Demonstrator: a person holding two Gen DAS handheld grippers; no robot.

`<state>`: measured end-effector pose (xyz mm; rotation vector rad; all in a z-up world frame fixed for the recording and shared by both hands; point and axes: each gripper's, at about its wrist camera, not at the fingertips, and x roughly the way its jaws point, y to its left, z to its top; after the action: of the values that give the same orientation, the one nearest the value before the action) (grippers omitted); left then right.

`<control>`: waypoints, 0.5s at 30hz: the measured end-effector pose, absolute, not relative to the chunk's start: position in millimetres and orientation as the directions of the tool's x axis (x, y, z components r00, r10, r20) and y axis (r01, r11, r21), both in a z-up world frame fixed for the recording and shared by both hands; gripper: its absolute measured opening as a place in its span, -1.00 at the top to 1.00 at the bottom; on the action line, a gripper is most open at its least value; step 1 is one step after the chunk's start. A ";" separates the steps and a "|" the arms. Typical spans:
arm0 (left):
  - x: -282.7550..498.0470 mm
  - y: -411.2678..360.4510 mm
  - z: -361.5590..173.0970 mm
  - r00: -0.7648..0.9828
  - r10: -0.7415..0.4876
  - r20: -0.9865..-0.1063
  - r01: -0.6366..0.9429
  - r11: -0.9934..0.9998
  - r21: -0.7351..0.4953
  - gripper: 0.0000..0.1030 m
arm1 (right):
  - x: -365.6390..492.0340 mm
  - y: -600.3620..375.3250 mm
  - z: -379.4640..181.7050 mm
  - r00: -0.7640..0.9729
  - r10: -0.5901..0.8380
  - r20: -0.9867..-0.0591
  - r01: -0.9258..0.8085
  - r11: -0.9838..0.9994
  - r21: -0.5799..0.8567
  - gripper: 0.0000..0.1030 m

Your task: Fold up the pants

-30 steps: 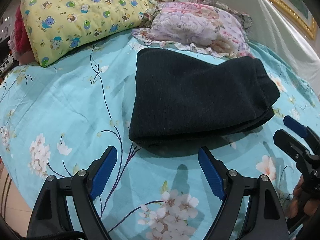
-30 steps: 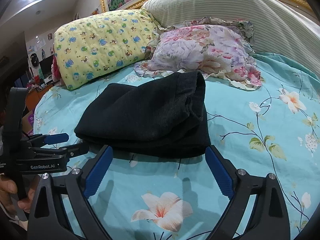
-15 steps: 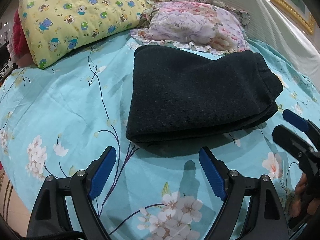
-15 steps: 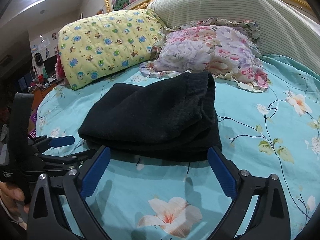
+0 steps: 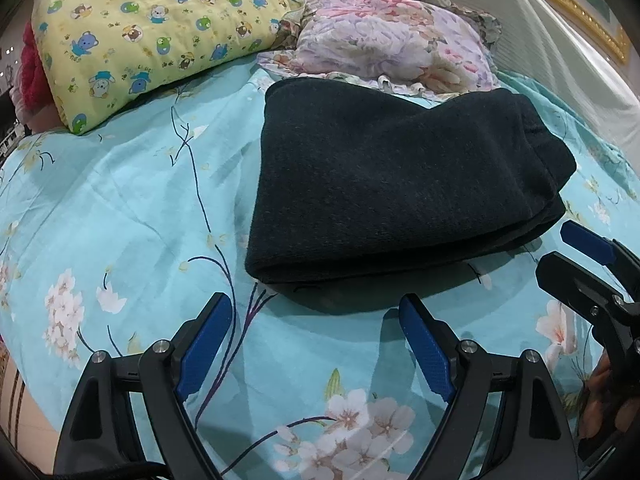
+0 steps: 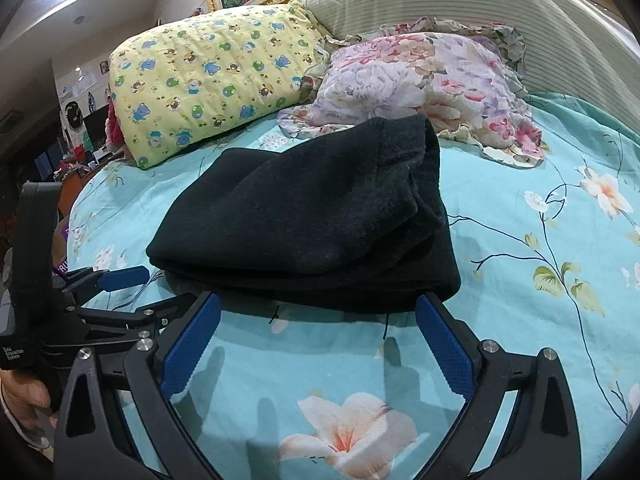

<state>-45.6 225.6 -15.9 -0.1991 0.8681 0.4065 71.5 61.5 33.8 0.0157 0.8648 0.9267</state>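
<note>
**Pants folded, both grippers backed off**

The pants [image 5: 392, 184] are seen lying as a thick dark bundle on the bedsheet [image 5: 132, 208], layers stacked, rounded fold edge at the near-left, looser ends at the right. In the right wrist view the pants [image 6: 316, 216] are shown with the top layers bunched slightly at the far-right corner. Their far edge lies just in front of the floral pillow [image 5: 392, 48]; the yellow pillow [image 5: 152, 32] is set further left, apart from them.

The left gripper [image 5: 316, 340] is held just short of the near fold edge, fingers spread wide, nothing pinched. The right gripper [image 6: 316, 340] is likewise spread and empty, its tips just at the bundle's near edge — contact cannot be confirmed.

Change over the last second: the bundle's shape is unchanged, no layer has been lifted or shifted. Only the viewpoints have drifted — the pants are now framed a little closer and higher by the right camera, and the left view has been tilted slightly. Neither claw has been closed in that time.

Judged from this, the fold is taken as essentially done; what is left is at most a tidy of the bunched right corner, or withdrawal. Any further grab would risk disturbing the stacked layers.
</note>
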 end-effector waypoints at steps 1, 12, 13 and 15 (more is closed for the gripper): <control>-44.6 225.1 -16.2 0.577 0.265 -0.772 -0.422 0.907 -0.004 -0.67 | 71.8 61.7 33.1 0.297 0.704 -0.645 -0.691 0.625 0.364 -0.90; -43.9 224.3 -16.9 0.578 0.264 -0.772 -0.419 0.908 -0.003 -0.68 | 74.2 62.1 28.3 0.292 0.701 -0.650 -0.679 0.631 0.375 -0.90; -43.8 224.4 -16.9 0.578 0.265 -0.772 -0.419 0.908 -0.003 -0.68 | 74.5 62.1 28.1 0.292 0.701 -0.650 -0.678 0.631 0.377 -0.90; -43.7 224.5 -16.9 0.579 0.263 -0.772 -0.418 0.908 -0.004 -0.68 | 74.5 62.1 28.0 0.293 0.700 -0.651 -0.676 0.633 0.377 -0.90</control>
<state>-43.7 224.5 -16.9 -0.1936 0.8667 0.4011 74.5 62.1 28.0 0.0316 0.8837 0.9164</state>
